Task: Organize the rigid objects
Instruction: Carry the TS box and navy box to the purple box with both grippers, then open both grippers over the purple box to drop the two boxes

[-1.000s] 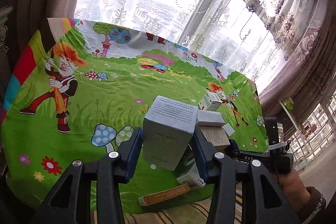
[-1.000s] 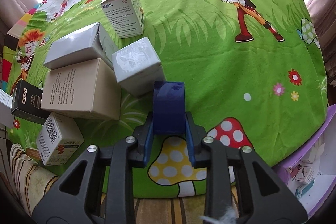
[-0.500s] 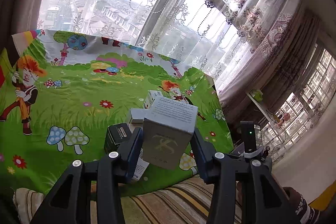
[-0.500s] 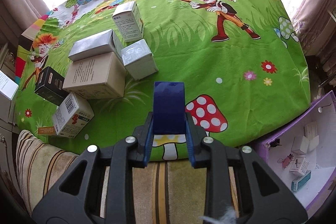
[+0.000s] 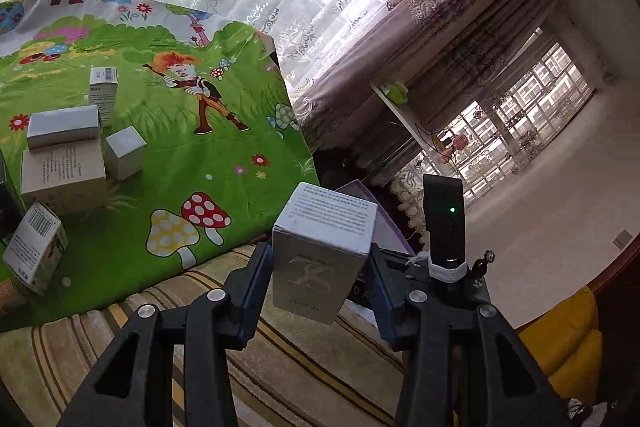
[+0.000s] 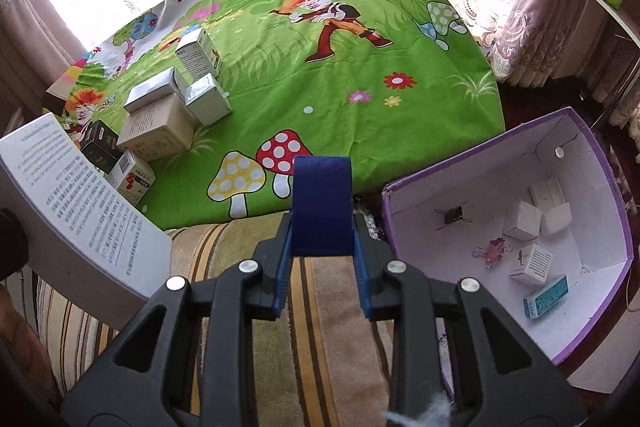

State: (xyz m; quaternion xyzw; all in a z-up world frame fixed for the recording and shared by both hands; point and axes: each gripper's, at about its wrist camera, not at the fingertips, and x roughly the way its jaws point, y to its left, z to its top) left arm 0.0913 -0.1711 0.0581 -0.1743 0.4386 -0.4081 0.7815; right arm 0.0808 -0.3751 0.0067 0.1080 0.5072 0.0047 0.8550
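My left tool (image 5: 320, 271) is clamped on a grey carton (image 5: 322, 251), one pad on each side face; its printed end faces away from me and the carton is clear of every surface. In the right wrist view that same carton shows at nine o'clock, tilted, above the striped cushion (image 6: 320, 307).

On the tabletop, covered by a green cartoon cloth (image 6: 320, 99), a cluster of boxes stands at ten o'clock of the right wrist view: a white printed box (image 6: 198, 55) farthest back, two silver boxes (image 6: 206, 99) in front of it, a beige box (image 6: 158, 129) touching them, a black box (image 6: 100, 147) beside it, and a barcoded white box (image 6: 134, 181) nearest the cloth's edge.

My right tool (image 6: 322, 247) is clamped on a dark blue box (image 6: 322, 205), upright between the pads, above the striped cushion and just short of the cloth's edge.

At three o'clock sits a purple open box (image 6: 592, 311) with a white interior. Inside it lie several small white boxes (image 6: 524, 221), a teal and white box (image 6: 546, 297) and two binder clips (image 6: 452, 215). In the left wrist view a corner of this purple box shows just behind the held carton.
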